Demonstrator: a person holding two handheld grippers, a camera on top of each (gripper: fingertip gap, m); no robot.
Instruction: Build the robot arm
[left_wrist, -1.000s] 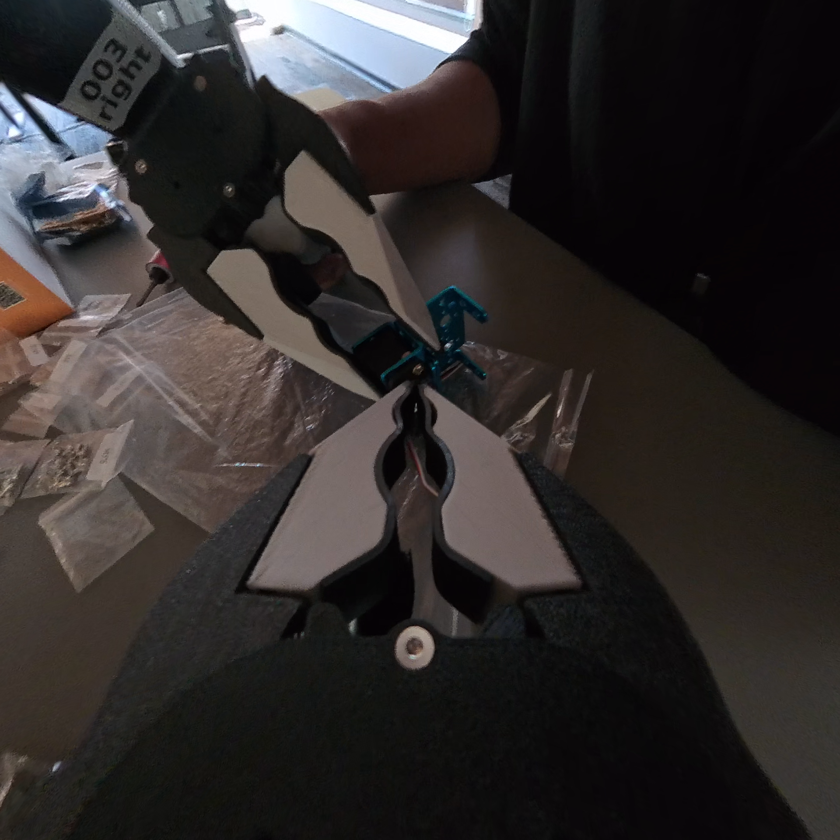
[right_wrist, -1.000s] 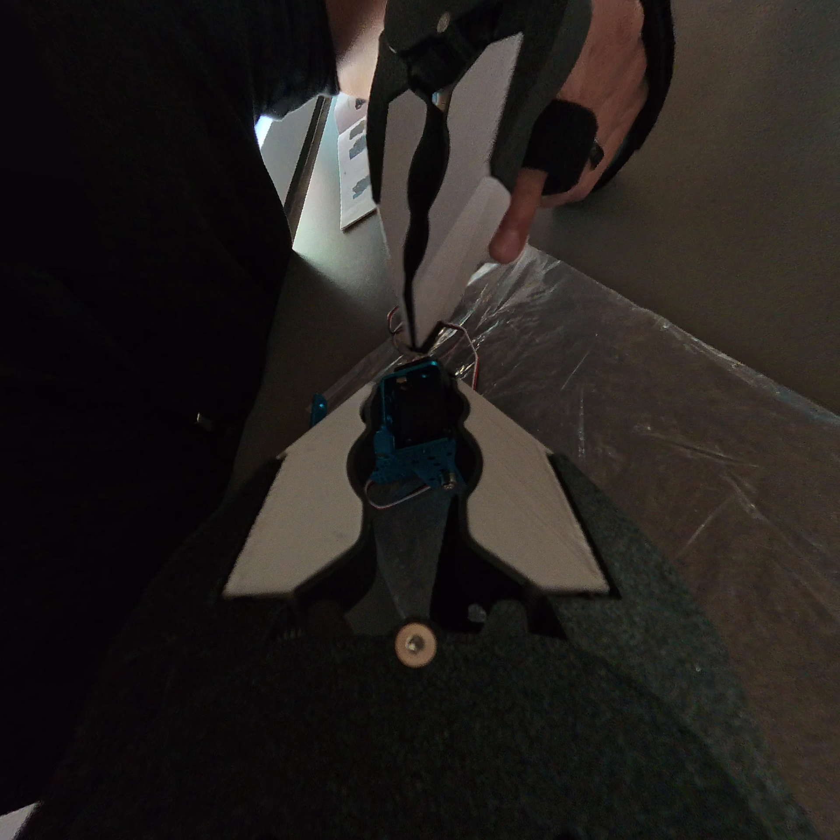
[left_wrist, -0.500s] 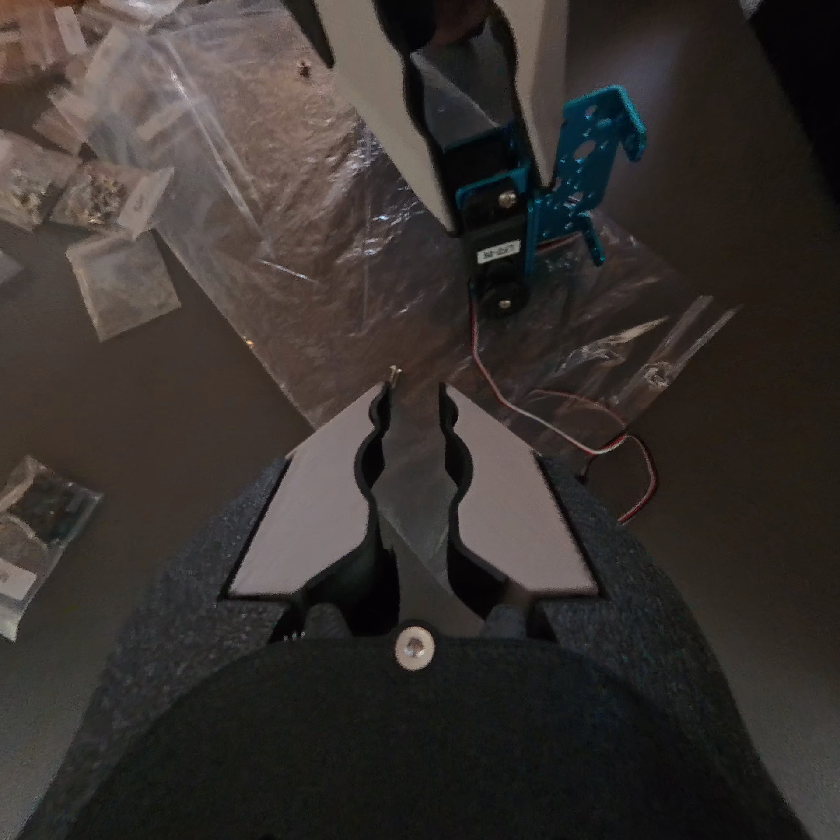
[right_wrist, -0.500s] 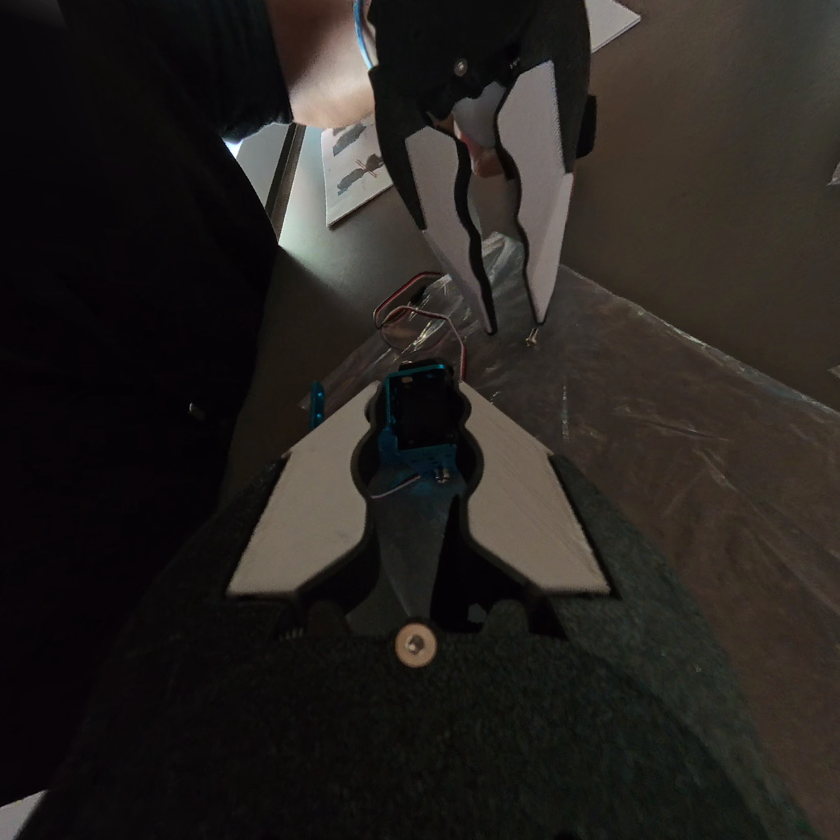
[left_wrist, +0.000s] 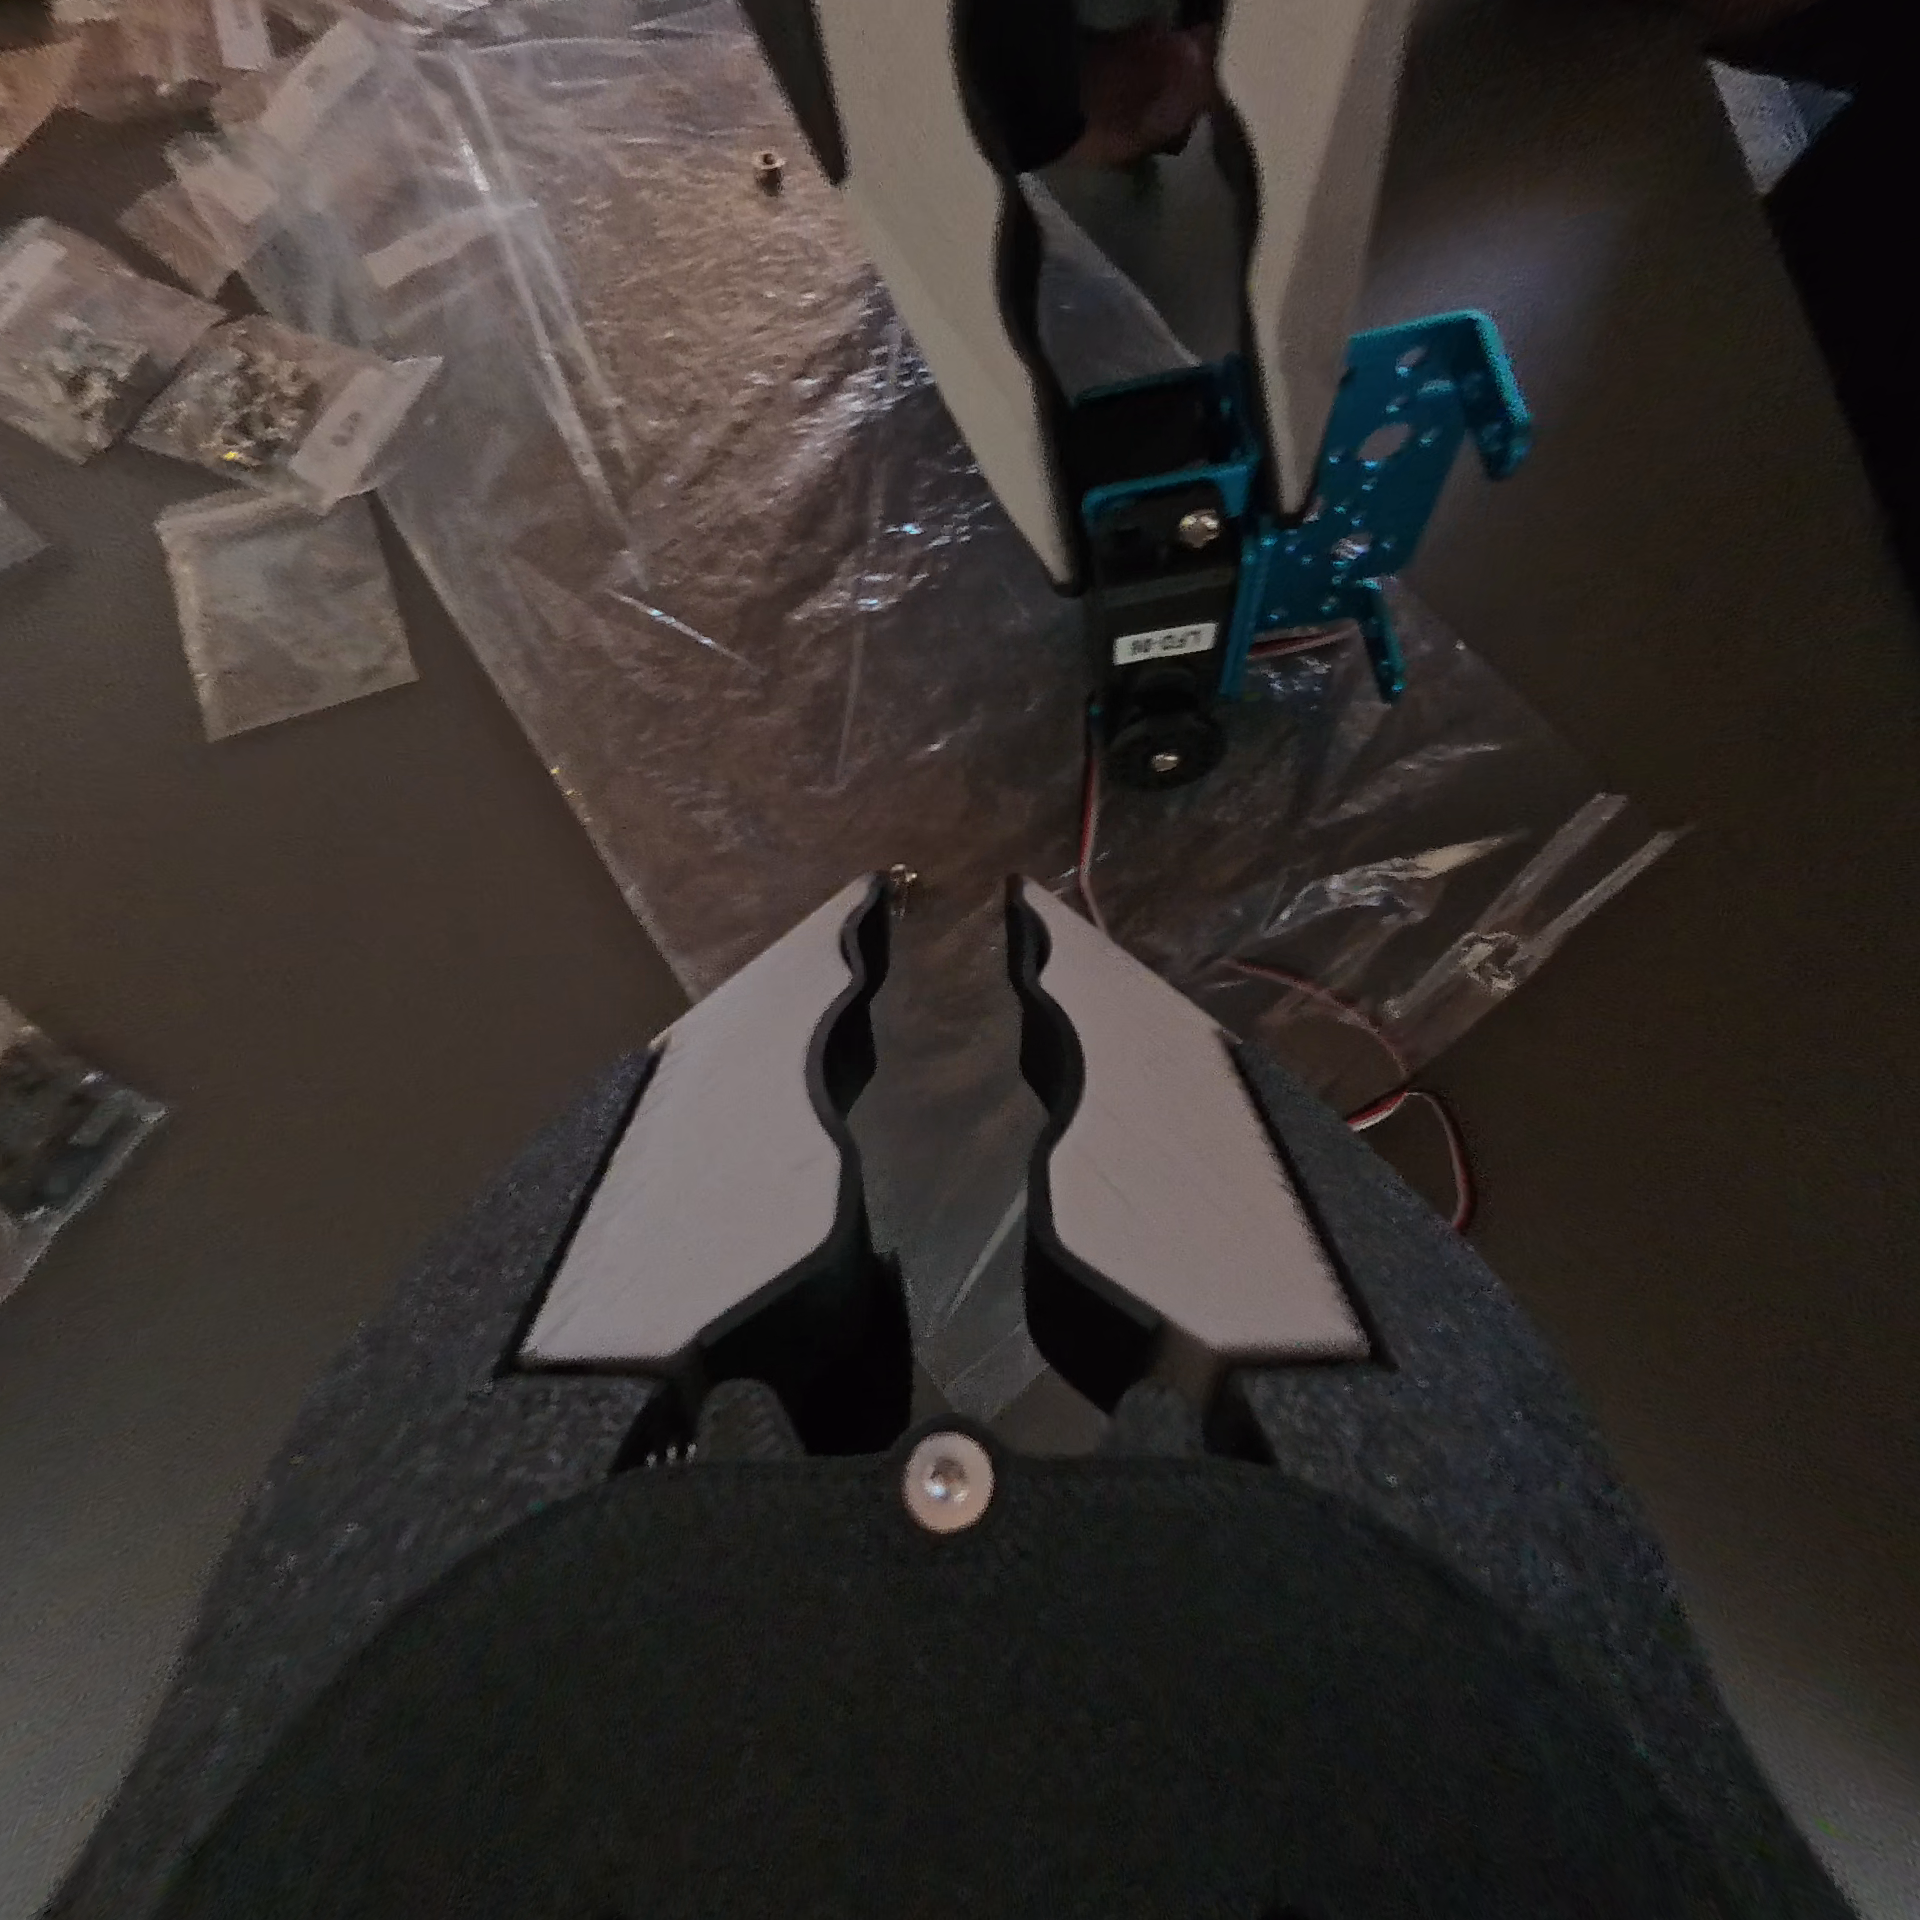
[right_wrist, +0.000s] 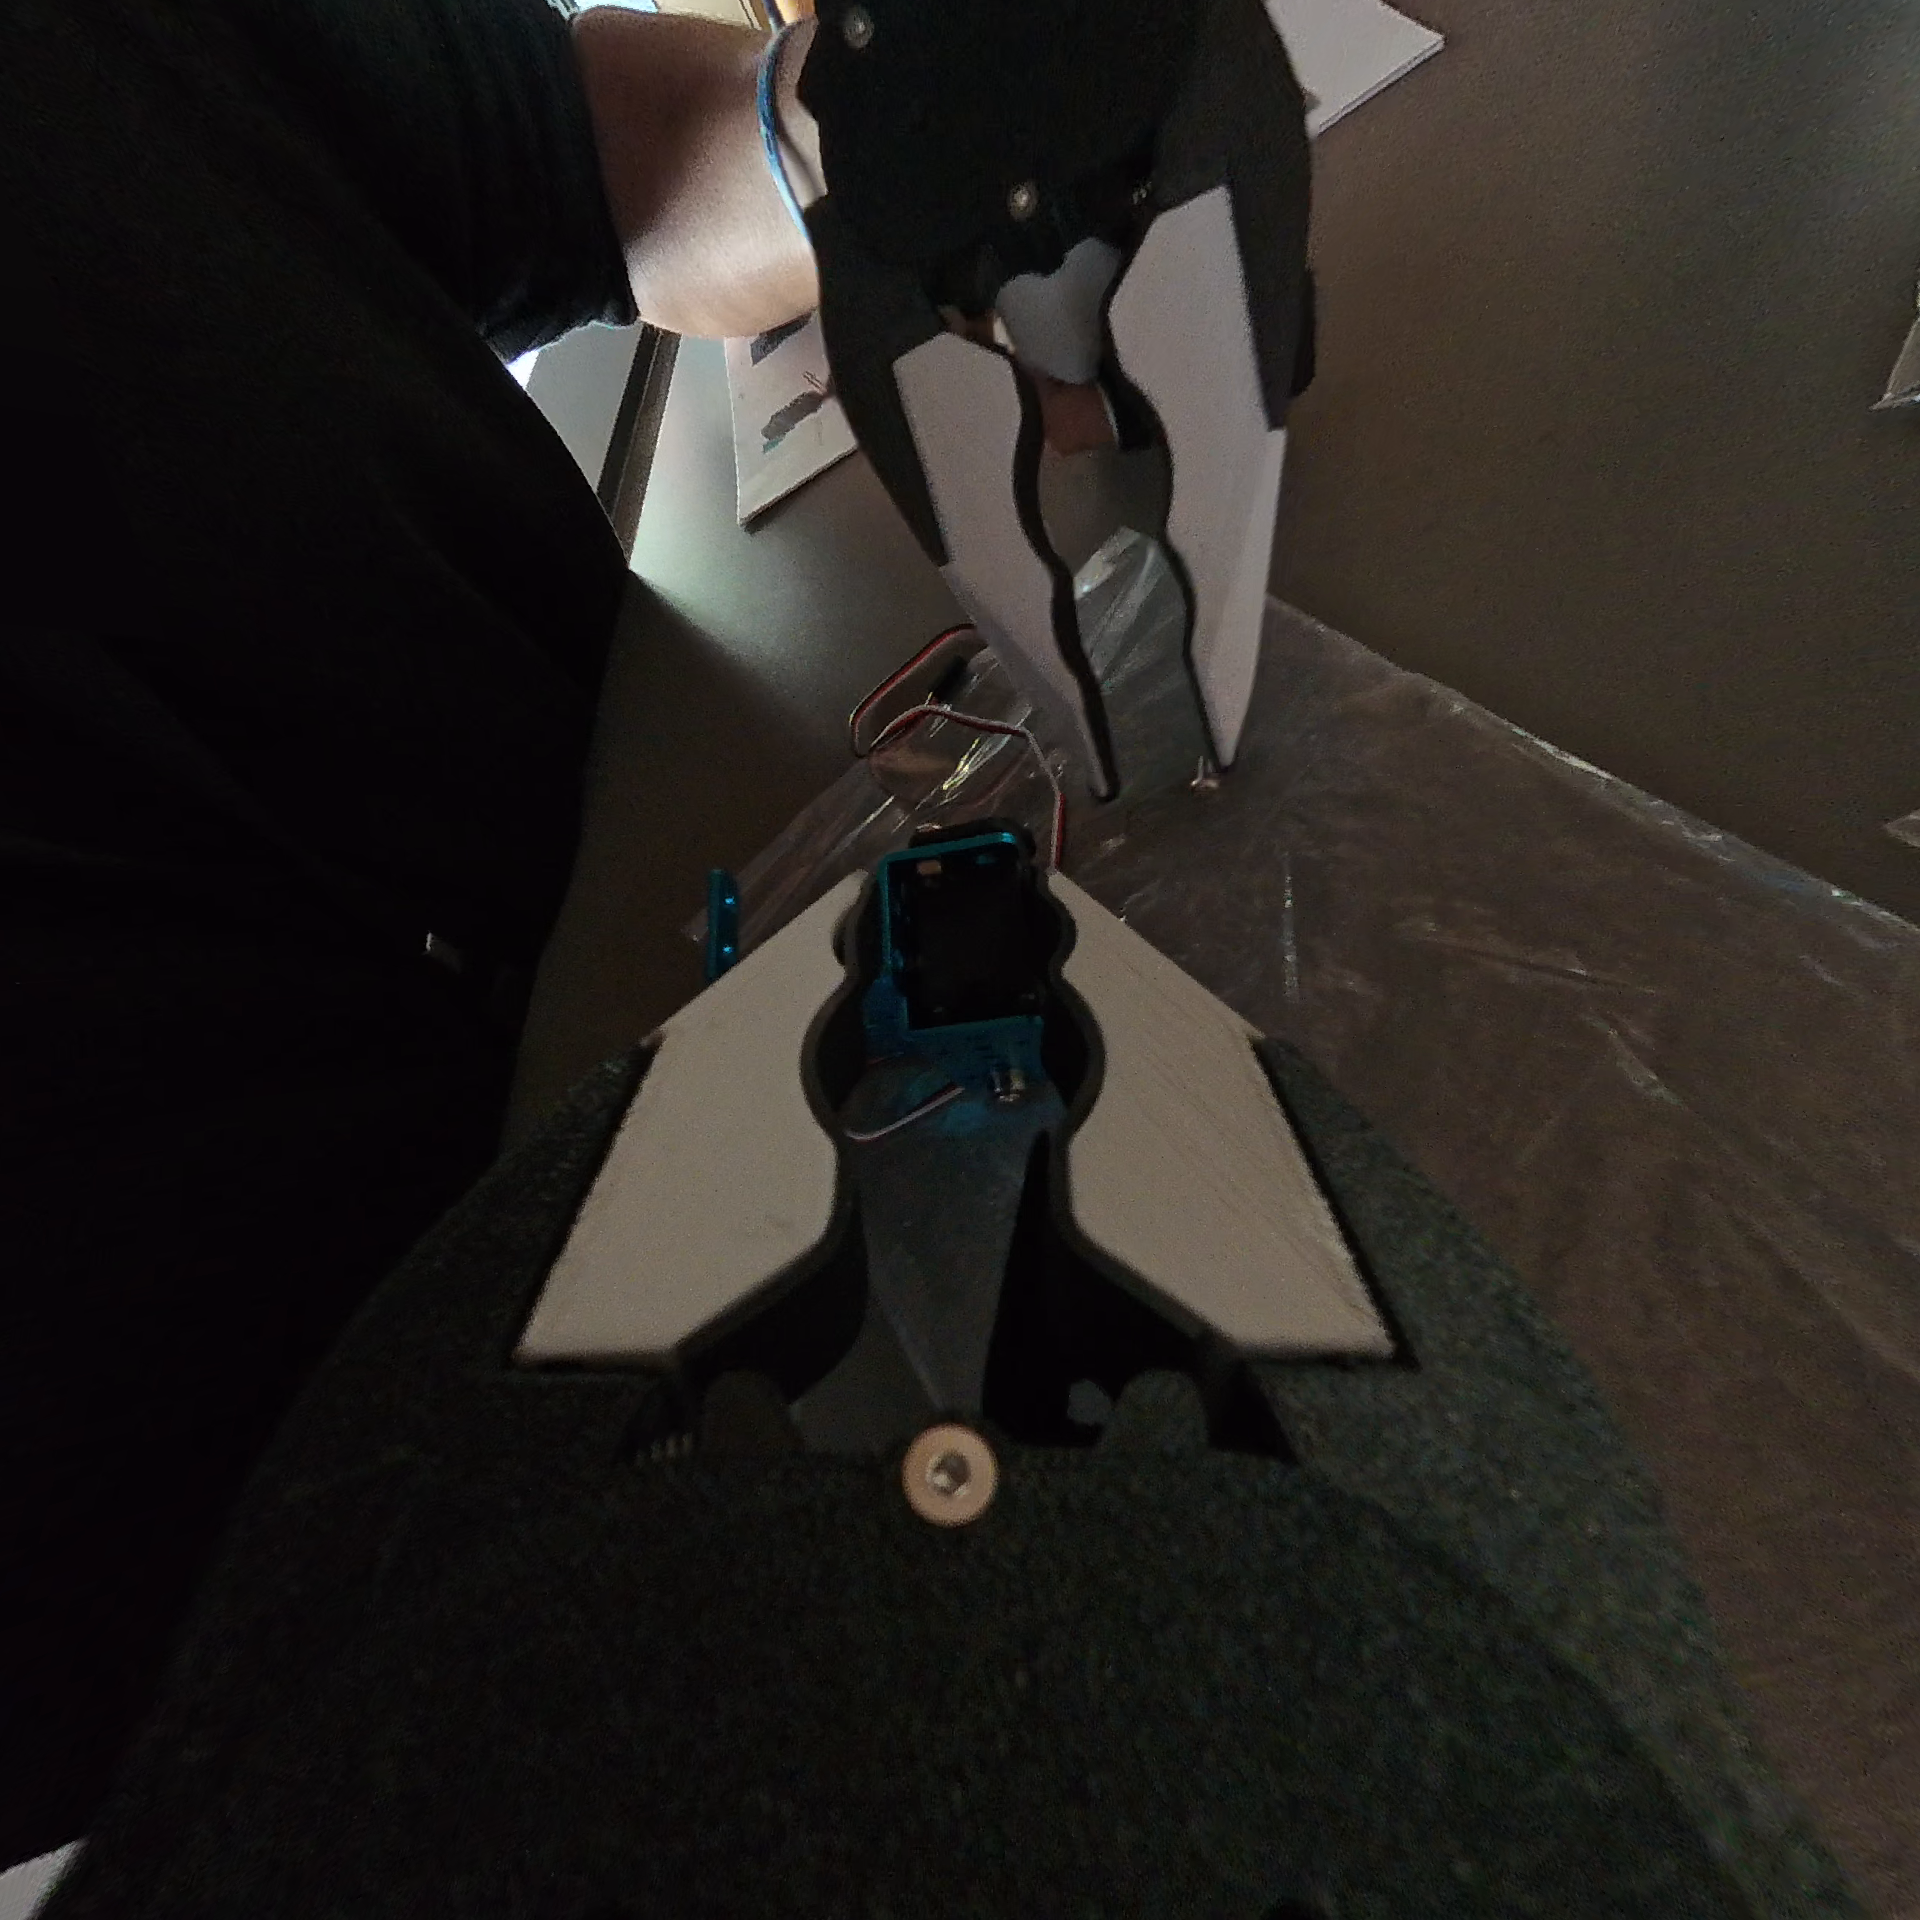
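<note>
Right gripper (right_wrist: 961, 935) had the servo bracket – left one was empty

Black servo in its blue bracket (left_wrist: 1195, 499) sat clamped at 1 o'clock over the plastic sheet (left_wrist: 727, 468); left gripper (left_wrist: 951, 894) hung narrowly parted, tiny screw (left_wrist: 902, 881) at its left tip – assembly looked unfinished.

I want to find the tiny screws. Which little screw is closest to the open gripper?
The small screw right at the left gripper fingertip, on the clear plastic sheet. The other screw lies much farther away, near the sheet's far end.

The perforated blue metal bracket (left_wrist: 1371, 499) has a satin sheen. It lies over a crinkled, glossy clear plastic sheet (left_wrist: 727, 436) on the smooth, matt brown table (left_wrist: 260, 883).
</note>
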